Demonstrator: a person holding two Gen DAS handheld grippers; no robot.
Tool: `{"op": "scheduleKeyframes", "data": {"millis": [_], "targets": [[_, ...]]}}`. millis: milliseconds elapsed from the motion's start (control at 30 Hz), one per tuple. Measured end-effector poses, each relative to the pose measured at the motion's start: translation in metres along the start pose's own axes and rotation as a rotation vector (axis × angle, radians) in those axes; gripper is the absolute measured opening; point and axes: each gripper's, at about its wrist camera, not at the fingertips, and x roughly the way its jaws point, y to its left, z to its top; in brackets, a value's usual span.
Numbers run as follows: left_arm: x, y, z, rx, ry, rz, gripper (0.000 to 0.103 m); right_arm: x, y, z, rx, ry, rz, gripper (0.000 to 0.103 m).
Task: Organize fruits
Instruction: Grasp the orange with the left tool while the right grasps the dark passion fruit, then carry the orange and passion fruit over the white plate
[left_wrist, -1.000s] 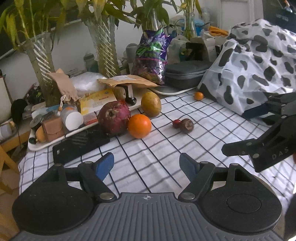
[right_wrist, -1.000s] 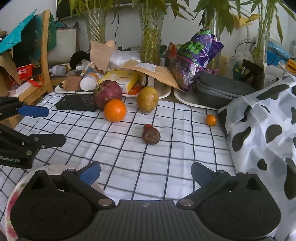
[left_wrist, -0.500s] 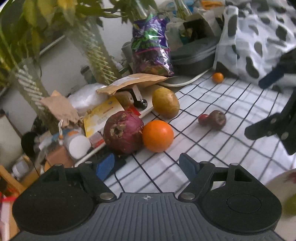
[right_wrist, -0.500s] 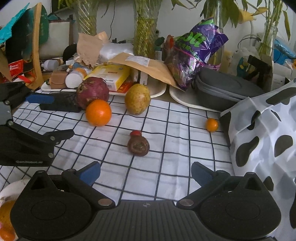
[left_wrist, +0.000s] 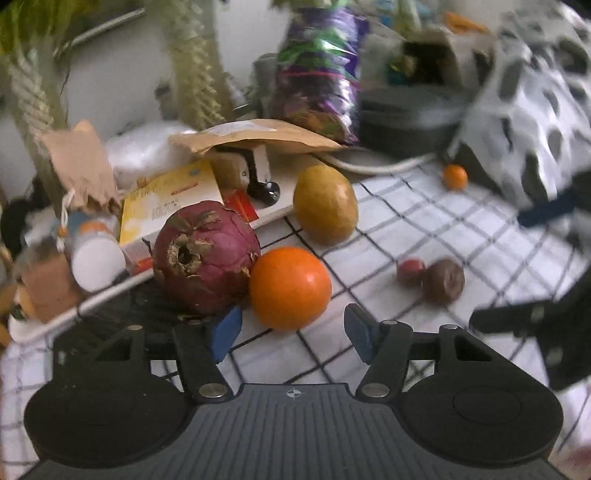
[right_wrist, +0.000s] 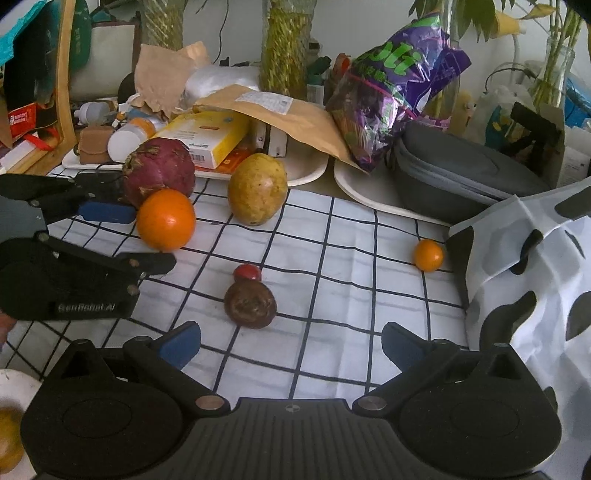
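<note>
My left gripper (left_wrist: 291, 334) is open, its fingertips on either side of the near face of a large orange (left_wrist: 290, 288) on the checked cloth. A purple-red dragon fruit (left_wrist: 205, 254) touches the orange on the left. A yellow mango (left_wrist: 325, 203) lies behind. In the right wrist view my right gripper (right_wrist: 291, 345) is open and empty, just short of a brown passion fruit (right_wrist: 250, 304) with a small red fruit (right_wrist: 246, 272) behind it. A small orange (right_wrist: 427, 255) lies at the right. The left gripper (right_wrist: 147, 240) shows there around the large orange (right_wrist: 166, 219).
A white tray (right_wrist: 306, 171) of boxes, bottles and a paper envelope lines the back. A grey case (right_wrist: 461, 173) and a purple bag (right_wrist: 391, 99) stand behind. A cow-print cloth (right_wrist: 535, 295) covers the right. A white plate rim (right_wrist: 14, 387) shows at bottom left.
My left gripper has moved forward until its open fingers flank the large orange. My right gripper has moved closer to the passion fruit. Both stay open.
</note>
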Motion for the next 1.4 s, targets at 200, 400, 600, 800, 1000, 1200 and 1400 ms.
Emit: {"op": "scheduleKeyframes", "data": {"millis": [200,400,600,800,1000,1200,1400], "targets": [[0.006,0.01,0.009,-0.135,-0.012,-0.047,0.06,0.015,-0.001,0.001,-0.009,0.007,0.023,0.103],[0.01,0.018,0.017,-0.241,0.008,-0.078,0.058,0.027,0.004,0.003,-0.052,-0.025,0.044,0.103],[0.013,0.033,0.019,-0.377,0.051,-0.122,0.05,0.032,0.016,0.004,-0.108,-0.059,0.044,0.085],[0.005,0.034,0.019,-0.345,0.043,-0.152,0.049,0.028,0.021,0.007,-0.134,-0.065,0.071,0.033],[-0.019,0.029,0.022,-0.279,0.004,-0.137,0.049,0.006,0.022,0.006,-0.126,-0.078,0.089,0.033],[-0.051,0.024,0.018,-0.222,-0.036,-0.139,0.049,-0.023,0.022,-0.002,-0.106,-0.095,0.113,0.033],[-0.088,0.012,0.005,-0.162,-0.06,-0.148,0.049,-0.058,0.028,-0.015,-0.075,-0.118,0.149,0.033]]}}
